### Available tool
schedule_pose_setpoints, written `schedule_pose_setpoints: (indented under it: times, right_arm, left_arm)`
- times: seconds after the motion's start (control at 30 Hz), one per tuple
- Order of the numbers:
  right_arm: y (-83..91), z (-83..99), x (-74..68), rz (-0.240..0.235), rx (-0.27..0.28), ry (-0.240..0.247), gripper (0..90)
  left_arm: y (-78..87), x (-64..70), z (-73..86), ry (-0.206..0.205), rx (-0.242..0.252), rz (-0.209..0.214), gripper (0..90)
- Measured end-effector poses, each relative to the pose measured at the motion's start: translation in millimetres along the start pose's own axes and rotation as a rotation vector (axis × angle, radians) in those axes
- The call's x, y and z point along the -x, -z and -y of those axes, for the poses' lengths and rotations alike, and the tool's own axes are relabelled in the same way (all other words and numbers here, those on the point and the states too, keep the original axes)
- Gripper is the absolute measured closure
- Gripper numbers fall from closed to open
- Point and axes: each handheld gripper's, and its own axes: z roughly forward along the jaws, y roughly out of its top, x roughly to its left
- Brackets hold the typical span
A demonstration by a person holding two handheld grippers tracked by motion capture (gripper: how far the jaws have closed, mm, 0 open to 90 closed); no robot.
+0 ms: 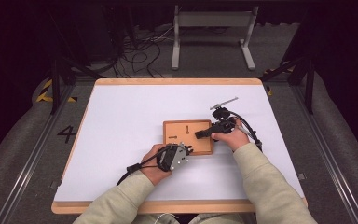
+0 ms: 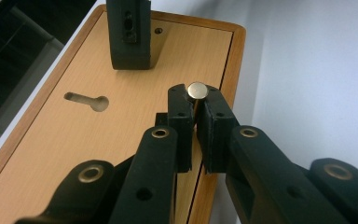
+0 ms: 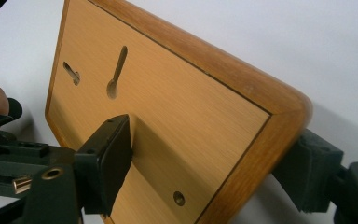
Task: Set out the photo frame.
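pale beige sleeves (image 1: 265, 179) cover both forearms; black grippers with brass rivets (image 2: 160, 133), black cables (image 1: 133, 169) trailing.

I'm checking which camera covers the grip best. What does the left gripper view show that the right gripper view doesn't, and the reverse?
Left gripper view alone: the brass-headed pin pinched between the left gripper's fingers, above the board's edge.
Right gripper view alone: the right gripper clamping the board's rim, one finger on top and one beneath, and two keyhole slots.
Both: the wooden board, one slot, the white table.
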Motion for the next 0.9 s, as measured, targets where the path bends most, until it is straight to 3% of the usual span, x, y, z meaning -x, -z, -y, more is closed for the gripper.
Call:
schedule_pose_setpoints:
  times: [0.1,0.23,0.43,0.63,0.77,0.9]
  right_arm:
    - [0.5,0.5,2.7,-0.005,-0.006,-0.012,27.6]
    - [2.3,0.4,2.6,-0.008,-0.008,-0.004,29.2]
    - [11.0,3.2,0.7,-0.011,0.014,0.031,35.6]
    - [19.5,6.8,-3.7,-0.009,0.035,0.069,40.7]
    - [24.6,9.3,-8.9,0.005,0.043,0.101,42.8]
    - [28.9,13.0,-14.9,0.016,0.059,0.136,45.6]
  left_arm:
    - [-0.6,-4.5,1.1,0.039,0.008,0.030,83.7]
    - [-0.6,-5.6,1.1,0.051,0.002,0.048,82.4]
    - [5.7,-8.5,1.2,0.102,0.011,0.116,65.7]
    - [25.1,-13.0,2.9,0.156,0.017,0.169,50.0]
    - [49.3,-18.0,12.3,0.191,0.039,0.160,45.8]
    - [78.0,-28.1,29.8,0.256,0.077,0.108,46.0]
